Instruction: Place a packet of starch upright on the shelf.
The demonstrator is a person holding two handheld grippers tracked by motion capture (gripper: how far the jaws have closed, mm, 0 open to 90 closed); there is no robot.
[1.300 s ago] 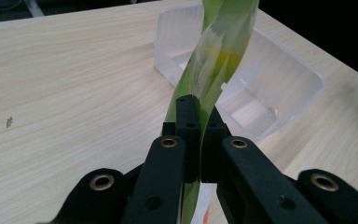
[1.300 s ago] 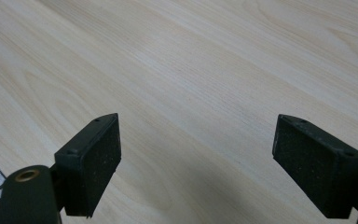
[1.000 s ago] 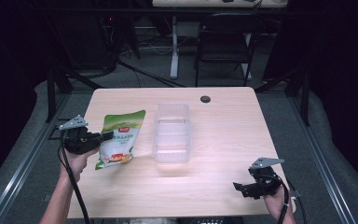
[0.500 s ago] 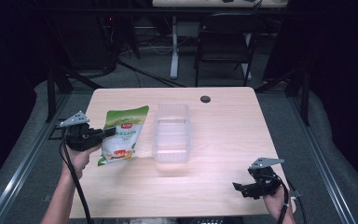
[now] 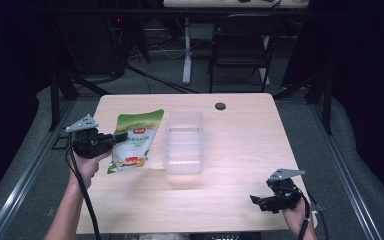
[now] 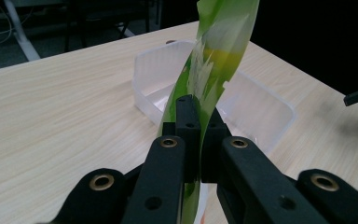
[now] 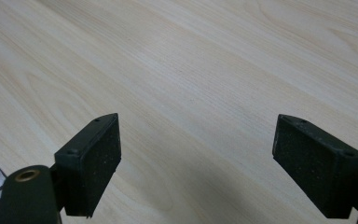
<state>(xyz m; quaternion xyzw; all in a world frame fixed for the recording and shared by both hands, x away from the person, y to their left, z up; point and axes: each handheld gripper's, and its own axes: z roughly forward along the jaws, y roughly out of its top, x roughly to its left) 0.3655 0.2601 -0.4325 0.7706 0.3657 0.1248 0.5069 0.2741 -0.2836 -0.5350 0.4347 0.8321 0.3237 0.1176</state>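
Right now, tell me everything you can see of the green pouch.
The green pouch is a glossy, flexible plastic bag, green on top, white lower down, with a red label near its bottom. The left gripper is shut on its edge; the film bends between the jaws. It sits just left of the clear plastic container.

Print on green pouch [image 5: 133,140] too small to read; left gripper view crops its top, jaws hide its lower edge.

Bare table [image 5: 240,145] lies open right of the clear tub [image 5: 184,142] and along the near edge. The green bag [image 5: 134,140] crowds the tub's left side, blocking passage there.
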